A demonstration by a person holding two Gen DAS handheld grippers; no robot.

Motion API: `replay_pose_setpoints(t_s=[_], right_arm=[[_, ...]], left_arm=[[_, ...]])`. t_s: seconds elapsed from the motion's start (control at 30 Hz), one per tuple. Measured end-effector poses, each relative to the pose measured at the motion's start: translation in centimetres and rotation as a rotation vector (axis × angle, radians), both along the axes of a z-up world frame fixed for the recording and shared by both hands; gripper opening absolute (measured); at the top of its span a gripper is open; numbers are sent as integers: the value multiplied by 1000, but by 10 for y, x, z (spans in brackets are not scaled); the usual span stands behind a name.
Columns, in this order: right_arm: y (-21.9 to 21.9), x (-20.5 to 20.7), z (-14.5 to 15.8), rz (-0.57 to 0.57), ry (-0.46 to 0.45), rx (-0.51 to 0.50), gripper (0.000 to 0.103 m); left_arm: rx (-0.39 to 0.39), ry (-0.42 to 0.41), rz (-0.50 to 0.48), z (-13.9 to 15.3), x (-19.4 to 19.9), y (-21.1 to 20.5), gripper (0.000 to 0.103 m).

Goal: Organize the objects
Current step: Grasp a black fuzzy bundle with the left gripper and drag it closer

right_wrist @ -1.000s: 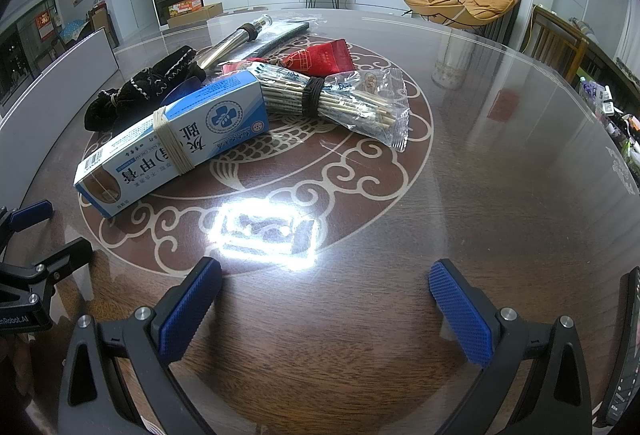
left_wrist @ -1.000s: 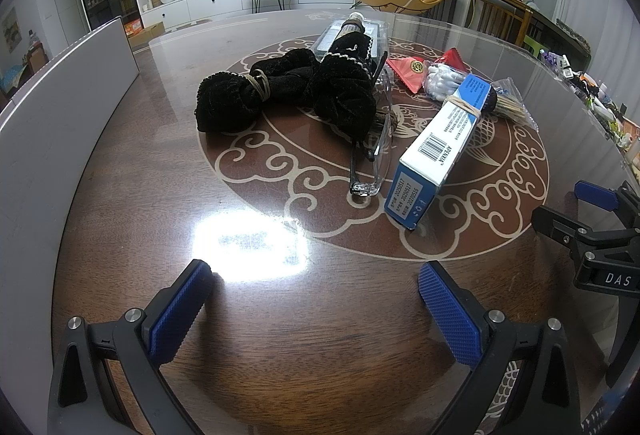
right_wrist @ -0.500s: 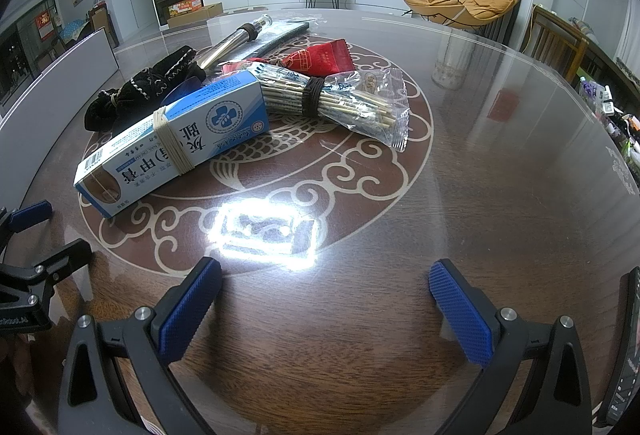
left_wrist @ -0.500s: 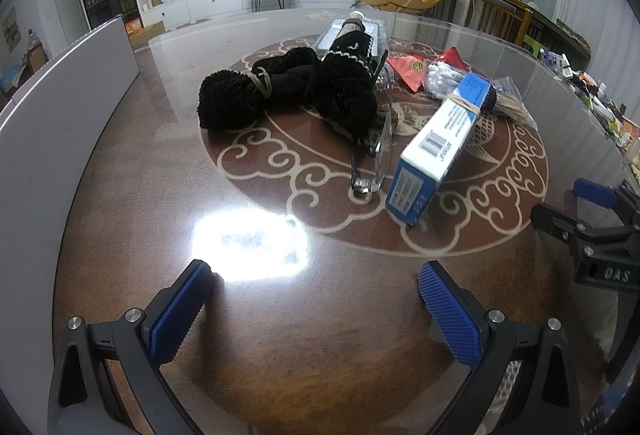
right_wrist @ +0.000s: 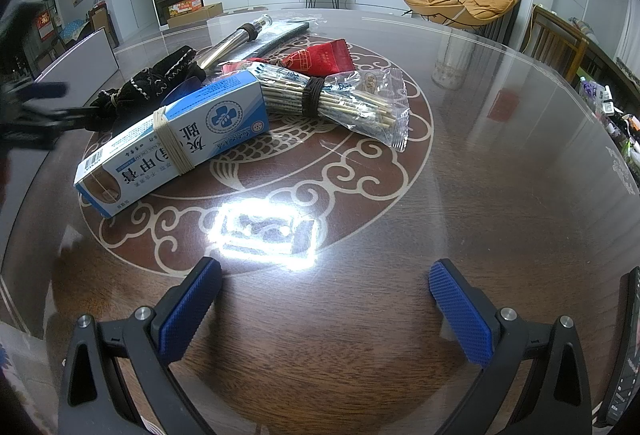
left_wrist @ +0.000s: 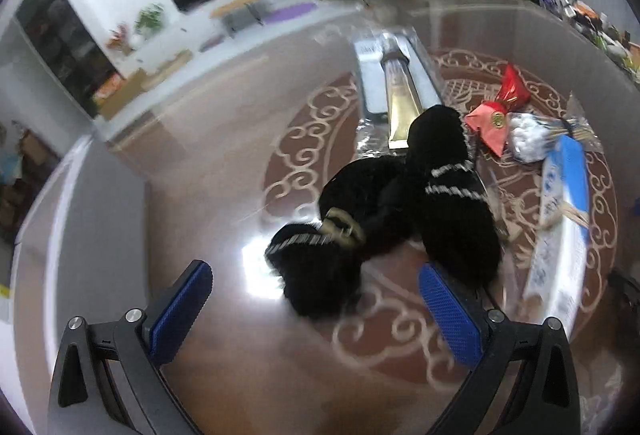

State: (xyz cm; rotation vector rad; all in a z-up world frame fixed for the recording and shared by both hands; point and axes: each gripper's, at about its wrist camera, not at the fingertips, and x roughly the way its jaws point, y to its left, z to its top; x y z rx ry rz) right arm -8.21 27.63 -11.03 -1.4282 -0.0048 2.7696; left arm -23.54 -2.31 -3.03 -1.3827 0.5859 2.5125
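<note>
Chopsticks (right_wrist: 352, 107) lie bundled inside a clear bag (right_wrist: 384, 95).

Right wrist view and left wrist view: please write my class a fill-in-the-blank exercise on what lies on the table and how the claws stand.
1. A rubber band is wrapped around the blue and white ____.
2. The skewers lie inside a clear ____.
3. Both the left claw and the right claw are ____, holding nothing.
4. The cloth bundle ahead of the left claw is ____ in colour.

Missing words: box; bag; open; black
</note>
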Motion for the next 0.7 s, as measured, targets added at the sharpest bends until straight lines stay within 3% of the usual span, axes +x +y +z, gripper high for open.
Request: replay_pose_setpoints(t_s=[0.07, 0.1, 0.13, 0.23, 0.27, 0.47, 0.6, 0.7], right_arm=[[0, 0, 0, 0, 0, 0, 103], [0, 0, 0, 0, 0, 0, 103], [0, 0, 0, 0, 0, 0, 103], [0, 0, 0, 0, 0, 0, 103], [0, 0, 0, 0, 0, 0, 103], [0, 0, 0, 0, 0, 0, 103], [0, 0, 0, 0, 0, 0, 103], [0, 0, 0, 0, 0, 0, 103]], left_arm=[[8, -20, -4, -13, -13, 0, 102], [26, -28, -3, -16, -17, 0, 92], [63, -44, -1, -19, -22, -1, 75], [224, -89, 61, -23, -28, -14, 43], [227, -71, 100, -23, -24, -18, 41], [263, -30, 303, -26, 58, -37, 43], [307, -26, 348, -30, 98, -39, 73], [272, -13, 333, -35, 102, -36, 75]])
